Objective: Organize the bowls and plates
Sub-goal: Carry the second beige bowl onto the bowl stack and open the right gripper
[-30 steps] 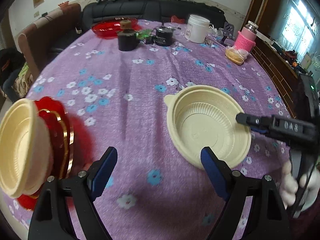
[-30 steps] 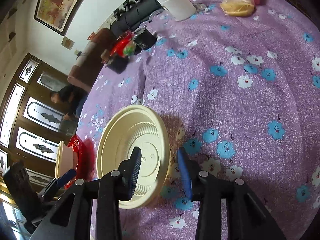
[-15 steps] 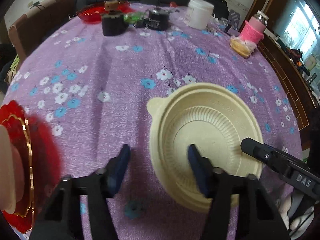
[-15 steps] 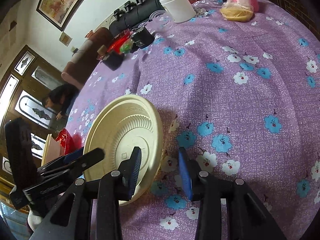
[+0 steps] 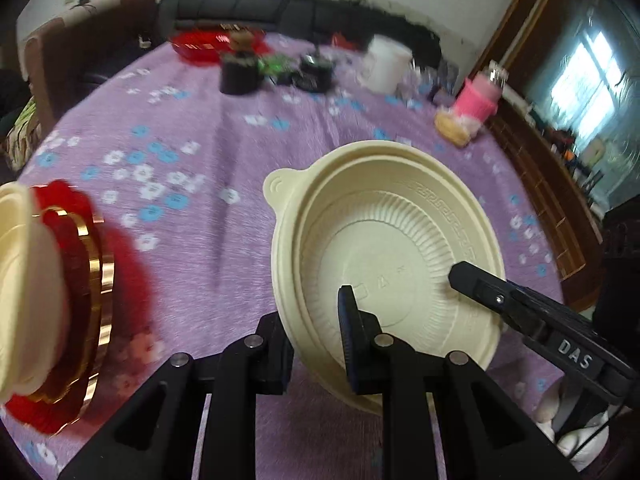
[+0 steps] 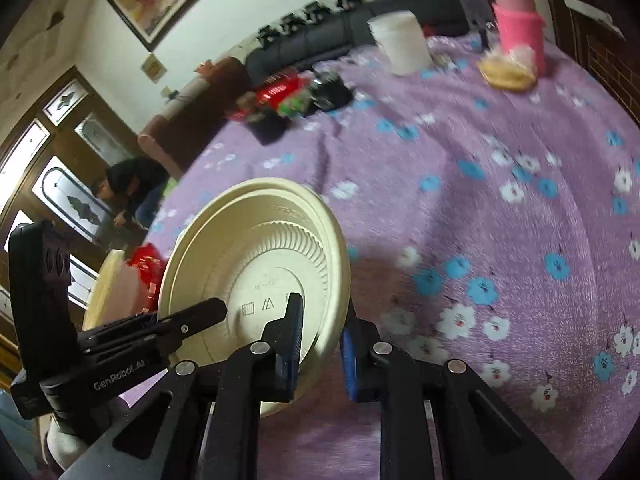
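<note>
Tilting up off the purple flowered cloth of the desk [image 5: 192, 128], the cream bowl [image 5: 384, 248] shows its hollow side toward both cameras, ribbed wall and flat base with moulded marks in plain sight. It is round, so it has no long axis to speak of; the one thing that gives it a heading is a small tab on the rim, which in the left wrist view points to the upper left, toward the far side of the desk. In the right wrist view the bowl [image 6: 256, 264] stands steeply on edge, its rim leaning left.

The left tool [image 5: 316, 320] straddles the near rim of the bowl, one blue-padded finger inside on the base and the other outside under the wall, and its jaws are closing tight on that rim. The right tool [image 6: 320, 332] grips the opposite stretch of rim in the same fashion, one finger inside and one outside, jaws also closing on it. Each tool appears in the other's view, reaching in from the side onto the bowl.

Left of the bowl and apart from it sits a red plate with a gold edge [image 5: 80, 280], carrying another cream bowl [image 5: 24, 292]. A white tub [image 5: 386, 66] and a pink-sleeved bottle [image 5: 480, 96] stand at the far edge.
</note>
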Demonstrator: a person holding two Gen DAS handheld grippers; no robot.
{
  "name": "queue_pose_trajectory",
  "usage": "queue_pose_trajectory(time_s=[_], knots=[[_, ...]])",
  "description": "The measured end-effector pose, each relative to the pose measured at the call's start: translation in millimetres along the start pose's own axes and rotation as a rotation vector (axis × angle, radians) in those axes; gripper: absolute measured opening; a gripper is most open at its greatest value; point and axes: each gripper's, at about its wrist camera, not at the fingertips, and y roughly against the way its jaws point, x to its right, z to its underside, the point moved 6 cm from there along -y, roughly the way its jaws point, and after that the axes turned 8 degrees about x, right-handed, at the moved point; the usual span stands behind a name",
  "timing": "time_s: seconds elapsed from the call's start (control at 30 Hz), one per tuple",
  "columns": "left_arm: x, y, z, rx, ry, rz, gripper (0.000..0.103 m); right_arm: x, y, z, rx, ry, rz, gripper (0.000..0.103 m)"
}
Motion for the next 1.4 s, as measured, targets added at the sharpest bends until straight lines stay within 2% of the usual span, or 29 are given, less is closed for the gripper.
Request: queue_pose_trajectory(time_s=[0.17, 0.43, 0.53, 0.63, 0.73, 0.8, 0.9, 0.93, 1.0, 1.07, 1.13, 1.23, 1.33, 1.37, 1.4], knots=[[-36, 48, -8, 0.099, 0.061, -0.04, 0.019, -55, -1, -9, 0.022, 0.062, -0.064, 0.019], [-135, 119, -20, 0.239, 0.194, -0.183, 0.019, -172, -39, -11, -0.018, 0.2, -0.195, 0.02], [-169, 131, -21, 0.263, 0.224, -0.256, 0.02, -208, -59, -5, -0.045, 0.234, -0.229, 0.02], [-195, 128, -18, 0.242, 0.232, -0.315, 0.02, -235, -84, 4, -0.079, 0.265, -0.24, 0.02], [-216, 121, -15, 0.212, 0.236, -0.353, 0.024, -248, -106, 11, -0.101, 0.29, -0.222, 0.02], [-224, 123, -9, 0.202, 0.251, -0.352, 0.036, -251, -118, 16, -0.111, 0.303, -0.202, 0.02], [-224, 128, -5, 0.214, 0.264, -0.318, 0.051, -253, -124, 18, -0.078, 0.373, -0.145, 0.02], [-223, 131, -5, 0.222, 0.264, -0.306, 0.053, -254, -125, 20, -0.075, 0.389, -0.133, 0.02], [-222, 138, -3, 0.245, 0.264, -0.323, 0.07, -256, -126, 22, -0.068, 0.412, -0.117, 0.02], [-220, 148, -4, 0.287, 0.269, -0.32, 0.081, -256, -125, 23, -0.054, 0.429, -0.106, 0.02], [-220, 156, -4, 0.324, 0.278, -0.29, 0.082, -256, -125, 24, -0.04, 0.446, -0.096, 0.02], [-223, 167, -3, 0.35, 0.28, -0.325, 0.082, -257, -122, 25, -0.015, 0.445, -0.109, 0.02], [-226, 185, 3, 0.393, 0.288, -0.371, 0.082, -258, -110, 18, 0.052, 0.401, -0.17, 0.022], [-227, 192, 6, 0.409, 0.282, -0.403, 0.082, -258, -102, 13, 0.092, 0.383, -0.186, 0.029], [-226, 201, 8, 0.432, 0.269, -0.449, 0.082, -260, -96, 10, 0.122, 0.374, -0.196, 0.041]])
